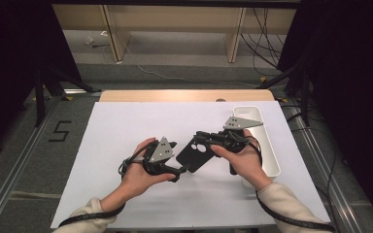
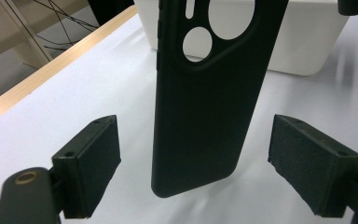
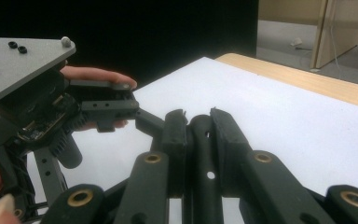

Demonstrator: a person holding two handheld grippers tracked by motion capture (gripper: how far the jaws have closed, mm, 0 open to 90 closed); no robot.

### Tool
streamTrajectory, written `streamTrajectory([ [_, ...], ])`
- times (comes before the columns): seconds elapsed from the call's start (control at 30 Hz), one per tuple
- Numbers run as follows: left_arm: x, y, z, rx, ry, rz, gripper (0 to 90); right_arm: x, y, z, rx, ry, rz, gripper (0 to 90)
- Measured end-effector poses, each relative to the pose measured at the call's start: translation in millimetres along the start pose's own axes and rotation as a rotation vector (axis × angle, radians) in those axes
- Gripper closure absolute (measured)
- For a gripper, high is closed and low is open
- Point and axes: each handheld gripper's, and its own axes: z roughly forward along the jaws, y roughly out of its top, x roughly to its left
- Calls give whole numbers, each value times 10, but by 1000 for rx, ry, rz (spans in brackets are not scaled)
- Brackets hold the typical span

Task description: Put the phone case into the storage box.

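- Holding a black phone case (image 1: 194, 154) edge-on between its closed jaws, the right hand-held gripper (image 1: 209, 141) is sitting near the middle of the white counter (image 1: 126, 121).
- The case is hanging above the counter between the two grippers, its long axis running from the left hand-held gripper (image 1: 177, 160) toward the right one, camera cutouts at the right gripper's end.
- In the left gripper view, the left hand-held gripper is standing wide, its pads (image 2: 91, 163) flanking the case's plain end without touching it.
- A white tray (image 1: 267, 145) is lying just beyond the right hand, along the counter's right side.
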Motion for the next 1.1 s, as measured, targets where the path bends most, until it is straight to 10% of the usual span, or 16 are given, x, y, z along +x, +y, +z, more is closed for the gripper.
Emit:
streamTrajectory([
  [1.1,-40,-16,67,-13,-60,16,187,67,155,-38,105,143,-258,777],
])
